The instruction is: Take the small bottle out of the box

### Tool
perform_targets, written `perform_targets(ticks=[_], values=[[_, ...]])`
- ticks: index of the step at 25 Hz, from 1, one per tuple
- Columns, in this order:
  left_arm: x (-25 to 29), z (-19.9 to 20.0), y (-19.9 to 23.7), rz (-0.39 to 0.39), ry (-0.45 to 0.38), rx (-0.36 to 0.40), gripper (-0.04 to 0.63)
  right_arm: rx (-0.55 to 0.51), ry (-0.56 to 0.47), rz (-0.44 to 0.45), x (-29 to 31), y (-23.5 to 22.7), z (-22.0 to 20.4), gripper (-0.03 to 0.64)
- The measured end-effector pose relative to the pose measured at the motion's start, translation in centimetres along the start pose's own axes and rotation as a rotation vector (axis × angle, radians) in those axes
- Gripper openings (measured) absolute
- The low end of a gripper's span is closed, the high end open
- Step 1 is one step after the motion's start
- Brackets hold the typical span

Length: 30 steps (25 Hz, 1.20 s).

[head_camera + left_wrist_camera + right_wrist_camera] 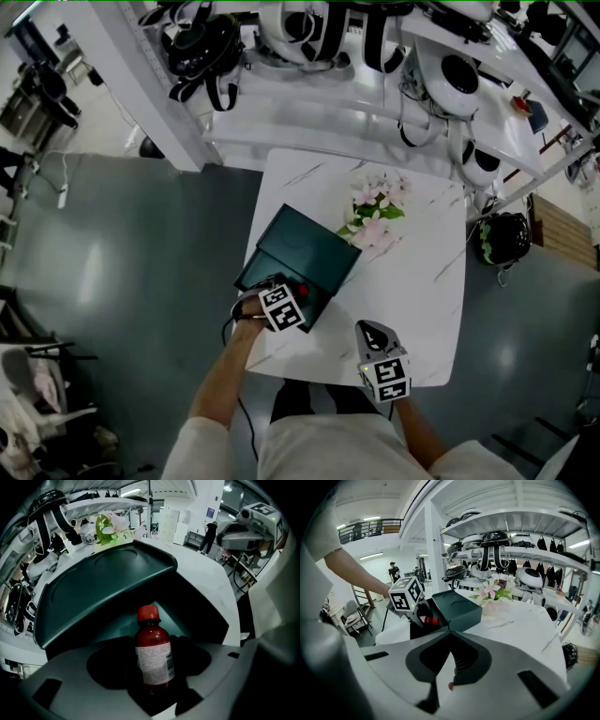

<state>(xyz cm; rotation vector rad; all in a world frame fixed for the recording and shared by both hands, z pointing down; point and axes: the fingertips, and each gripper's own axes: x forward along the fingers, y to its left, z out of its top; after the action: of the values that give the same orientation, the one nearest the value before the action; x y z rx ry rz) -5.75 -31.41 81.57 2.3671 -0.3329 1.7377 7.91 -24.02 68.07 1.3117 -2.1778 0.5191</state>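
A small red-brown bottle (153, 654) with a red cap and a white label stands upright between the jaws of my left gripper (152, 684), which is shut on it. Behind it gapes the dark green box (103, 588) with its lid raised. In the head view the left gripper (298, 294) is at the box's (302, 246) near end, and only the bottle's red cap (302, 290) shows there. My right gripper (372, 332) hovers near the table's front edge, to the right of the box, shut and empty. In the right gripper view its jaws (450, 632) meet, and the box (457, 607) lies ahead.
The box sits on a white marble table (412, 272). A bunch of pink flowers (377, 210) lies just behind the box. White shelves with helmets (309, 37) stand beyond the table. A black helmet (502, 238) lies on the floor at the right.
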Motion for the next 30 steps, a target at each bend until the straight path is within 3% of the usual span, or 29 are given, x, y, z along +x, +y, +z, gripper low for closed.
perform_targets(ticks=[17,22,30], values=[[-0.3,0.3,-0.8,0.034,-0.002,0.049,0.238,-0.003,0.002,0.009,-0.1,0.5,-0.2,0.02],[-1.3,0.5,-0.7,0.096,-0.041,0.062,0.238,-0.006,0.002,0.002,-0.4,0.2,-0.2,0.02],[-4.3,1.1,0.2,0.25,-0.179,0.017,0.238,-0.012,0.005,0.015,-0.2,0.4,-0.5,0.02]])
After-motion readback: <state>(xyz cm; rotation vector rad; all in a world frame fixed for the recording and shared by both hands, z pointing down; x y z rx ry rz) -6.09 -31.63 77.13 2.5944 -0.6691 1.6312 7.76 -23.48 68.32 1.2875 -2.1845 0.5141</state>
